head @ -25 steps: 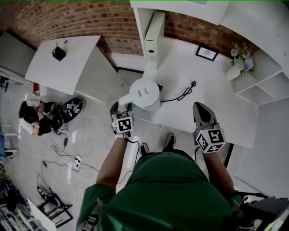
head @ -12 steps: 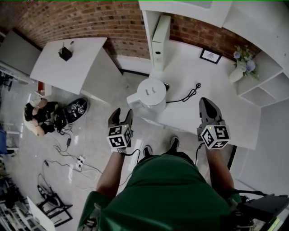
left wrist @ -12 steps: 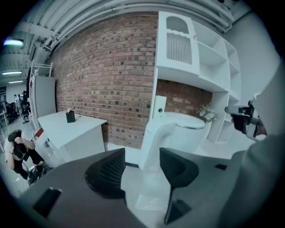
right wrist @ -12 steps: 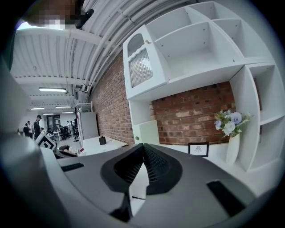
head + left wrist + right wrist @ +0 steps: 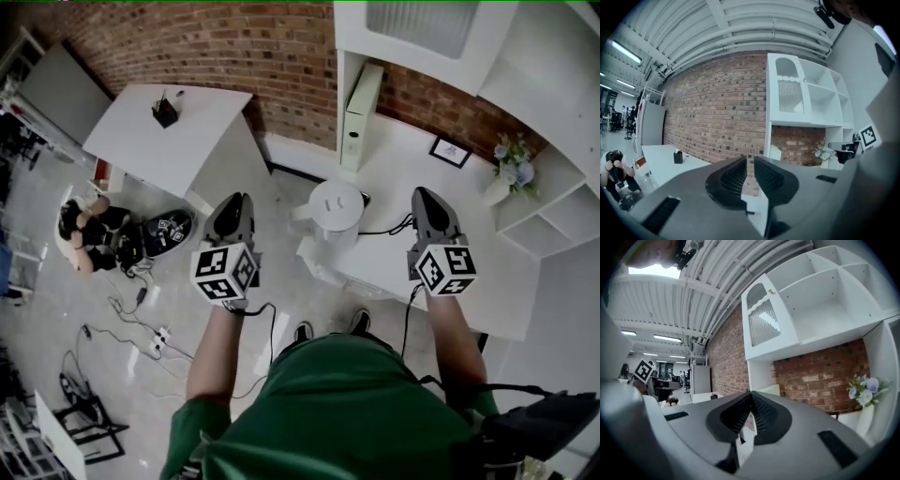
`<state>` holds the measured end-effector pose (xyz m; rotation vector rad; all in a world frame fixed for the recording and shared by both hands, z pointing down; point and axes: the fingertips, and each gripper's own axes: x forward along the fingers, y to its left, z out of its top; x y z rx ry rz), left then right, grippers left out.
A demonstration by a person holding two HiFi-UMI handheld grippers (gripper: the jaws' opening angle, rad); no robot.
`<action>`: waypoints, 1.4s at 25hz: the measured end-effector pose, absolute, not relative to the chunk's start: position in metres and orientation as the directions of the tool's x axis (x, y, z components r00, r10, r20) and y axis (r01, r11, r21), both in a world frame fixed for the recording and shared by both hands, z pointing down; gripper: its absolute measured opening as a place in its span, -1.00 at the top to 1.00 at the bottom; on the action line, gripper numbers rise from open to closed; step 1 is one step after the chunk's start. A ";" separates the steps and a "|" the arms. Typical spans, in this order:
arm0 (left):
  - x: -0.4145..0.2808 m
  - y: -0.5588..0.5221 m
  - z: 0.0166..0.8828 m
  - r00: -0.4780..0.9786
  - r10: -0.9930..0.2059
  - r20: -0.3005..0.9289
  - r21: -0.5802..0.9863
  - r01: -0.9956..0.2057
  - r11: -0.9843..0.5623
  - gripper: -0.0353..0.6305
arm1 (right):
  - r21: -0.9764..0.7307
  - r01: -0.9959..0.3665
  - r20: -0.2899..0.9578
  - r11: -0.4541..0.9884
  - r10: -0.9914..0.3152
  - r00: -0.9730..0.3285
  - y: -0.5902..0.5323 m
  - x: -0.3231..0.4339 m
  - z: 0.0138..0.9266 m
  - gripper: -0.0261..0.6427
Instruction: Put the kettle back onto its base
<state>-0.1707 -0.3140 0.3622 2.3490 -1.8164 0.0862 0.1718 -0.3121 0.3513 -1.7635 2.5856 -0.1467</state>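
Note:
The white kettle (image 5: 336,211) stands upright near the front left corner of the white table (image 5: 441,267), its handle towards the left. A black cord (image 5: 386,228) runs from under it to the right; the base itself is hidden beneath it. My left gripper (image 5: 234,208) hangs over the floor left of the kettle, well apart from it. In the left gripper view the left gripper (image 5: 750,160) is shut with nothing between the pads. My right gripper (image 5: 427,199) hovers over the table right of the kettle, and in its own view the right gripper (image 5: 750,393) is shut and empty.
An upright pale box file (image 5: 361,112), a small picture frame (image 5: 451,151) and a vase of flowers (image 5: 511,173) stand at the back of the table under white shelves. A second white table (image 5: 178,131) carries a black pen pot (image 5: 166,112). A person (image 5: 84,234) crouches on the floor among cables.
My left gripper has drawn back from the kettle's handle, risen and shut its jaws. The right gripper has risen too. The kettle stays on the table.

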 end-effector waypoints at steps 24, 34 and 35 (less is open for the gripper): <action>-0.149 -0.318 0.317 0.255 -0.963 0.087 0.162 -0.958 -0.239 0.71 | -0.058 -0.895 -0.022 0.442 -0.897 -0.441 -0.318 0.139 0.320 0.86; -0.150 -0.320 0.320 0.244 -0.965 0.102 0.156 -0.961 -0.226 0.71 | -0.053 -0.885 -0.012 0.463 -0.886 -0.463 -0.324 0.138 0.325 0.86; -0.151 -0.320 0.321 0.241 -0.965 0.104 0.156 -0.962 -0.224 0.71 | -0.053 -0.884 -0.011 0.465 -0.885 -0.465 -0.324 0.137 0.325 0.86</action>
